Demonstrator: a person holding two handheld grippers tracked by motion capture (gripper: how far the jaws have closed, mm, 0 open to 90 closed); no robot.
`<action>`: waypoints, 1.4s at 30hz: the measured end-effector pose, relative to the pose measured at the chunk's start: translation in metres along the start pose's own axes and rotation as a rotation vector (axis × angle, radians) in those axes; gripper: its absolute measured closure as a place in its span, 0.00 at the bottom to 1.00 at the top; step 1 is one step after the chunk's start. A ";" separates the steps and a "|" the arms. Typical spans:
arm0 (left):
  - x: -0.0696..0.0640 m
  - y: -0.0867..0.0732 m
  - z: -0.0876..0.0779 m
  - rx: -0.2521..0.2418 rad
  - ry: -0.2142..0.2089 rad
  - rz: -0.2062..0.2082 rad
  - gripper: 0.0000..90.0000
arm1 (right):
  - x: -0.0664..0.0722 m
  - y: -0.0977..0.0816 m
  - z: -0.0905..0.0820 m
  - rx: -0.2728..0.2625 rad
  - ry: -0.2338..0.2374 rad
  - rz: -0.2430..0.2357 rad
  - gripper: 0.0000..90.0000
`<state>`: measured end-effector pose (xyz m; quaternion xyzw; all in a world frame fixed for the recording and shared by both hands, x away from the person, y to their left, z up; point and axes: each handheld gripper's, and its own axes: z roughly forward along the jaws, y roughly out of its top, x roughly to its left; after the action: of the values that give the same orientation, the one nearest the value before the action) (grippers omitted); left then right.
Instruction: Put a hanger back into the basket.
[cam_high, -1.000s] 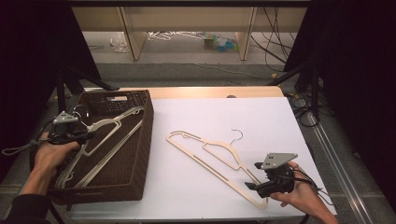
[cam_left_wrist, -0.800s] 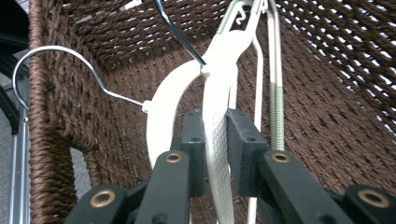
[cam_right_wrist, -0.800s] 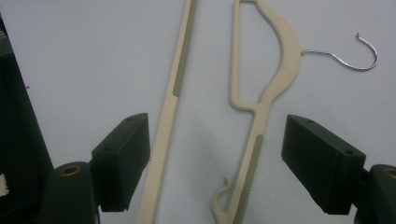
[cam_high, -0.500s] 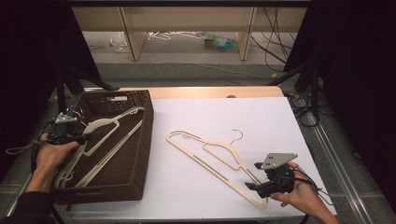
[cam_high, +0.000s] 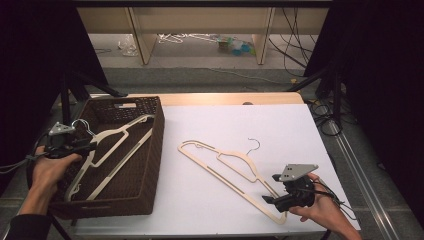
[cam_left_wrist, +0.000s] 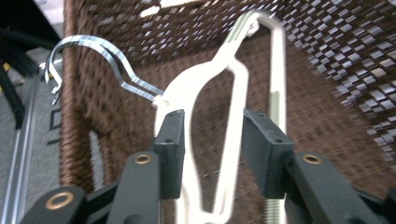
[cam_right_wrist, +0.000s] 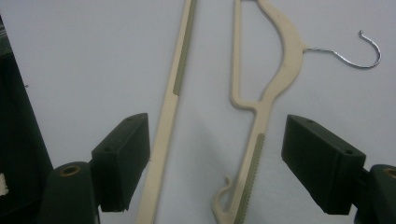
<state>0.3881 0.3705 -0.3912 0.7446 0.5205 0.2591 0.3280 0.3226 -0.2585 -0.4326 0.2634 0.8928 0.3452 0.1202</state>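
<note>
A dark wicker basket (cam_high: 159, 145) at the table's left holds cream hangers (cam_high: 115, 145) with metal hooks (cam_left_wrist: 107, 51). My left gripper (cam_high: 90, 145) is at the hook end. Its jaws have just been opening, and the hanger's neck (cam_left_wrist: 233, 74) now stands loose between the pads (cam_left_wrist: 212, 140). Another cream hanger (cam_high: 225, 167) lies flat on the white tabletop. My right gripper (cam_high: 270, 192) sits at that hanger's near end, open wide, with both hanger arms (cam_right_wrist: 275, 79) lying between its fingertips (cam_right_wrist: 217, 154) and touching neither pad.
The white tabletop (cam_high: 240, 125) stretches from the basket to the right edge. A wooden strip (cam_high: 225, 98) borders the far side. Black stands and cables (cam_high: 325, 115) crowd the floor at the right.
The left jaws have opened off the hanger's neck in the basket, and the left hand has shifted slightly. The right gripper and the hanger on the table have stayed still.
</note>
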 end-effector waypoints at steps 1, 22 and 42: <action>-0.002 0.001 -0.003 -0.014 -0.004 0.008 0.65 | 0.000 0.000 -0.001 0.007 0.004 -0.003 0.27; -0.104 0.017 -0.043 -0.234 -0.165 0.028 0.37 | 0.000 -0.001 0.000 0.006 0.002 0.001 0.26; -0.218 0.005 -0.036 -0.341 -0.359 0.157 0.20 | -0.004 -0.003 -0.003 -0.102 -0.047 0.067 0.22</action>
<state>0.2948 0.1715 -0.3740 0.7508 0.3434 0.2314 0.5146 0.3236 -0.2647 -0.4323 0.2945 0.8617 0.3878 0.1426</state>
